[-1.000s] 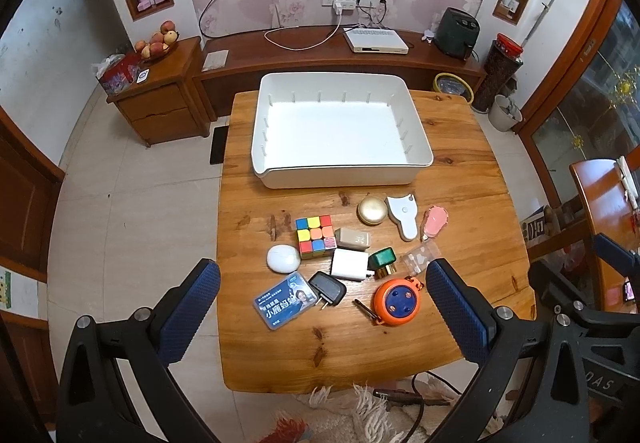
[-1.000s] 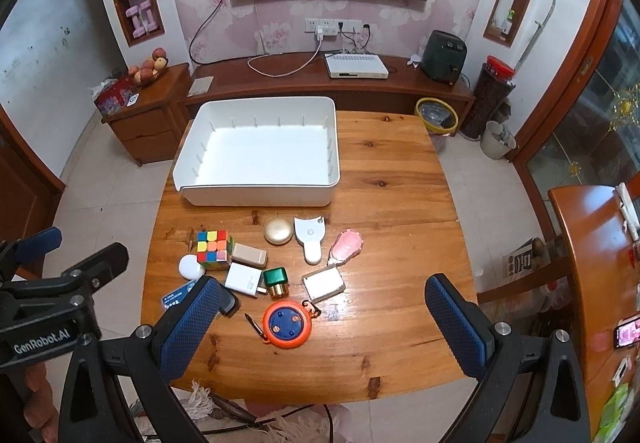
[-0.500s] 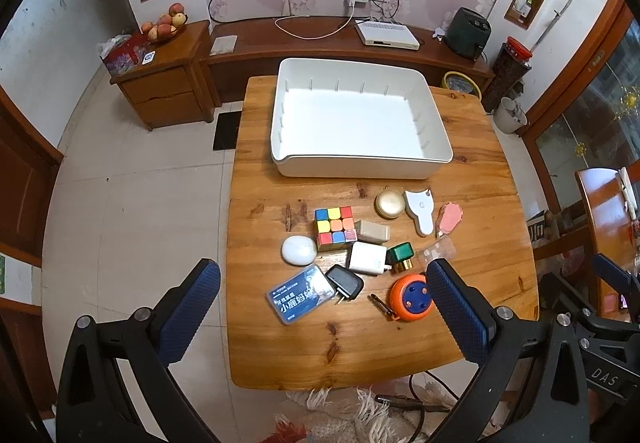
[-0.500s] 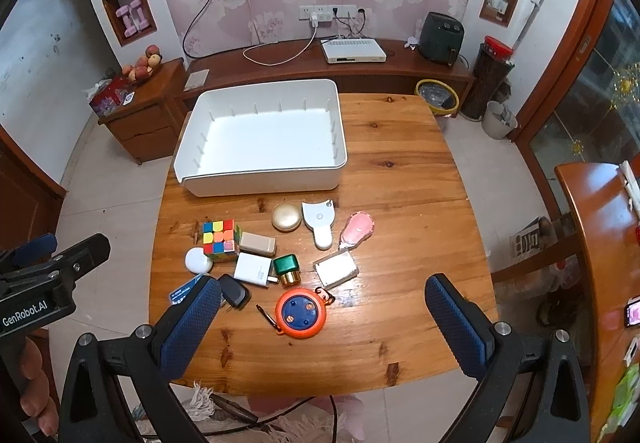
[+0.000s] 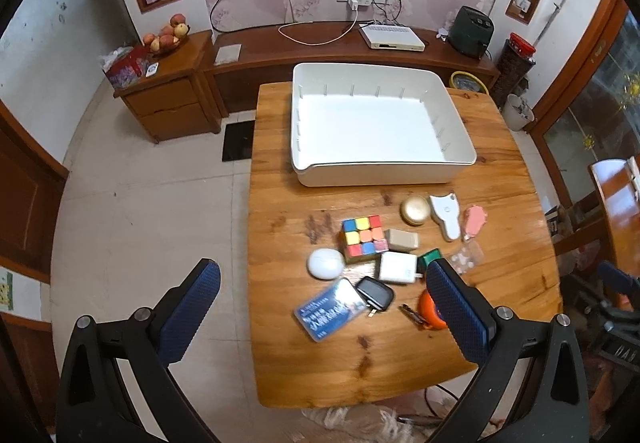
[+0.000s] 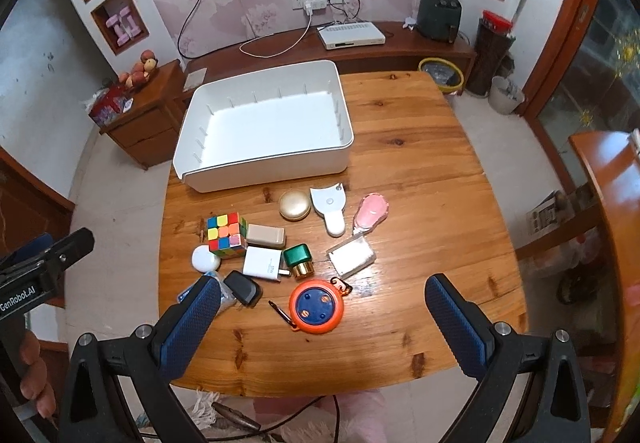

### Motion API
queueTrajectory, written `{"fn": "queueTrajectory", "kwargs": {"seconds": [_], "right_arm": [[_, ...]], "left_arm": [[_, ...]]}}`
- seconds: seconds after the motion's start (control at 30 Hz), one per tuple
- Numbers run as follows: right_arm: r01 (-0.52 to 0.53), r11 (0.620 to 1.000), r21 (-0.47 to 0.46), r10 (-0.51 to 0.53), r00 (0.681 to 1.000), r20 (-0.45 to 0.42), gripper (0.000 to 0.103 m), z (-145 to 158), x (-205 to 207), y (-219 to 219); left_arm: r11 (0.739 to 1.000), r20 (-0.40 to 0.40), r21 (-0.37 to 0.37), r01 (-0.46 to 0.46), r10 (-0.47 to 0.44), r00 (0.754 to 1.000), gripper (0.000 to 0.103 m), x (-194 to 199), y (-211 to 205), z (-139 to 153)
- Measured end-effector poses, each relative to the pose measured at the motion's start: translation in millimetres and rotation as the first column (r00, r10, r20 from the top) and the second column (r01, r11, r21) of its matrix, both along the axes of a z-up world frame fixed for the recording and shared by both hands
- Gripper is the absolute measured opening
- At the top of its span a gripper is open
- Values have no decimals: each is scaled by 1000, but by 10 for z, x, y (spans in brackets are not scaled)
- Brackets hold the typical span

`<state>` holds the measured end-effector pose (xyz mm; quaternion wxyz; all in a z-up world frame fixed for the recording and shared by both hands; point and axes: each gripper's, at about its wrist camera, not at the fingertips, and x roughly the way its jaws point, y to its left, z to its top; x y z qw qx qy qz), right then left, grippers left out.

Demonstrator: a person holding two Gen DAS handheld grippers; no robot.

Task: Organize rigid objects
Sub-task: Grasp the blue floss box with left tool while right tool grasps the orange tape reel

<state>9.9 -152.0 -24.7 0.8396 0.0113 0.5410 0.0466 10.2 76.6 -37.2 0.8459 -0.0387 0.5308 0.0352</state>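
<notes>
Two pairs of tongs hang above the near edge of the wooden bench (image 6: 420,179), each spread wide with nothing between its blue, dimple-textured pads. The left tongs (image 5: 320,311) sit over the bench's left side, one pad over the tiled floor, the other in front of an orange round tape reel (image 5: 428,307). The right tongs (image 6: 322,319) frame that same reel (image 6: 316,307) from above; its left pad covers part of a blue card (image 6: 188,293). At the left edge of the right view the left tongs' black body (image 6: 36,275) shows, with fingers of a hand (image 6: 34,383) below it.

Small rigid items lie clustered in the middle of the bench: a Rubik's cube (image 6: 226,234) touching a beige rounded block (image 6: 266,236), a white egg-shaped pebble (image 6: 205,260) just beside the cube, a white charger plug (image 6: 263,263), a black key fob (image 6: 242,288), a green-capped gold bottle (image 6: 298,260), a clear bag of white pieces (image 6: 351,256), a gold round compact (image 6: 294,205), a white paddle-shaped gadget (image 6: 329,209) and a pink oval (image 6: 371,212).

Beyond them a white rectangular plastic bin (image 6: 264,167) with ribbed inner walls stands empty at the far left of the bench
</notes>
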Motion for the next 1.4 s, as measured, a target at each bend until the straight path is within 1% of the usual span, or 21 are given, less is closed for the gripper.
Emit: {"fn": "queueTrajectory", "kwargs": {"seconds": [0.13,0.2,0.23,0.3,0.43,0.53,0.57,0.63,0.7,0.8,0.93,1.07,1.23,1.33,1.4], "right_arm": [[0,999,32,0,1000,18,102,-194,26,-83],[-5,999,36,4,1000,24,102,-329,27,-103],[-7,999,40,6,1000,27,102,-381,27,-108],[-13,999,39,12,1000,27,102,-528,10,-107],[-30,999,23,30,999,26,102,-898,-42,-64],[-67,998,8,66,997,51,102,-1134,-104,-14],[-77,997,-7,77,996,55,102,-1209,-128,8],[-83,996,-24,84,995,47,102,-1357,-166,40],[-78,997,4,78,997,13,102,-1500,-172,38],[-16,999,43,18,999,-46,102,-1701,-126,9],[83,995,54,-76,990,-115,102,-1958,-5,-8],[136,989,65,-124,979,-165,102,-2133,99,45],[142,990,24,-135,972,-190,102,-2292,154,159],[140,990,1,-137,969,-205,102,-2355,161,217],[144,990,-8,-142,966,-216,102,-2397,163,237]], "left_arm": [[997,2,36,66,-66,998,102,13,-7,-170],[995,-11,25,101,-101,995,102,11,-15,-279],[993,-17,9,121,-121,992,102,11,-28,-335],[982,-25,-35,186,-186,982,102,7,-55,-489],[962,-33,-19,272,-273,961,102,-36,-143,-804],[944,-82,-39,327,-329,941,102,-41,-164,-1060],[942,-92,-52,331,-335,938,102,-44,-156,-1146],[946,-107,-62,319,-324,940,102,-35,-132,-1296],[948,-113,-67,312,-318,941,102,-13,-102,-1428],[949,-126,-78,305,-313,941,102,27,-46,-1594],[945,-176,-95,312,-325,929,102,87,-17,-1822],[935,-201,-54,351,-355,913,102,112,-70,-1977],[918,-215,-13,396,-390,895,102,128,-134,-2112],[902,-237,16,431,-416,878,101,145,-210,-2186],[887,-250,26,461,-440,862,99,155,-265,-2217]]}}
